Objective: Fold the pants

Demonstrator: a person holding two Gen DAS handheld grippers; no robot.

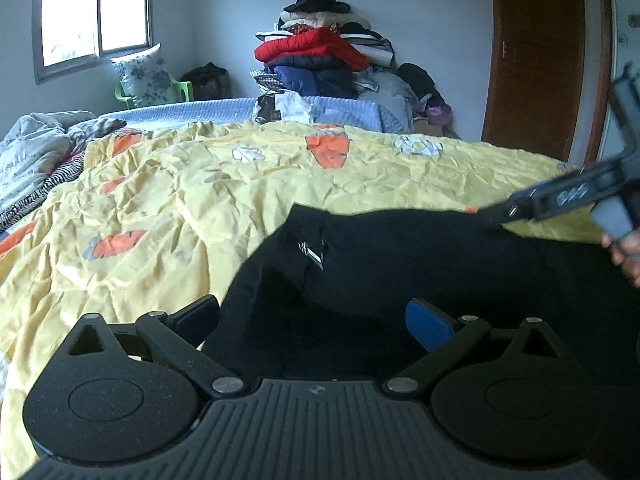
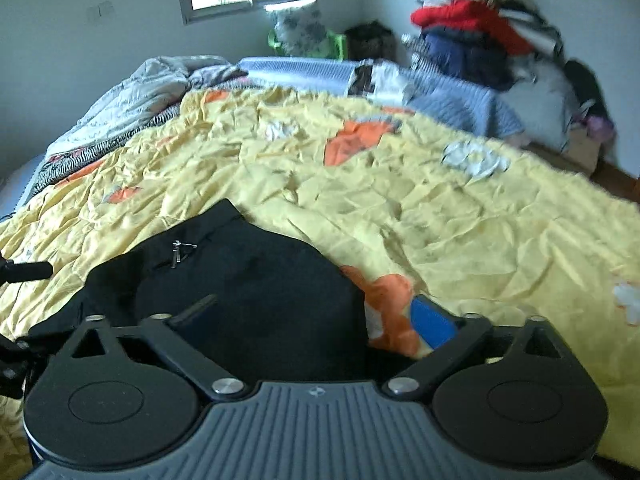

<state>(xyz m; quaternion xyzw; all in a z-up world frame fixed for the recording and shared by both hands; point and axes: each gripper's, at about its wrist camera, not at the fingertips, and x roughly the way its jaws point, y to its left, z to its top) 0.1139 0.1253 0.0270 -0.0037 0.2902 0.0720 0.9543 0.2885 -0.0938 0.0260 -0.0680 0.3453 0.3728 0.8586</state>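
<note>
Black pants [image 1: 400, 264] lie bunched on a yellow quilt [image 1: 180, 200], a silver zip pull [image 1: 312, 254] showing near their far edge. My left gripper [image 1: 312, 320] hangs open just above them, jaws wide, cloth below the gap but not pinched. In the right wrist view the pants [image 2: 248, 280] fill the lower left. My right gripper [image 2: 314, 316] is open over their right edge, its blue pad [image 2: 432, 320] above an orange patch of the quilt. The right gripper's black frame [image 1: 560, 196] and a hand [image 1: 624, 248] show at the right edge of the left wrist view.
The yellow quilt with orange and white patches covers the bed. Rumpled grey bedding [image 1: 36, 152] lies at the far left. A tall pile of clothes [image 1: 320, 52] stands against the back wall, beside a brown door [image 1: 536, 60]. A window [image 1: 94, 12] is at the left.
</note>
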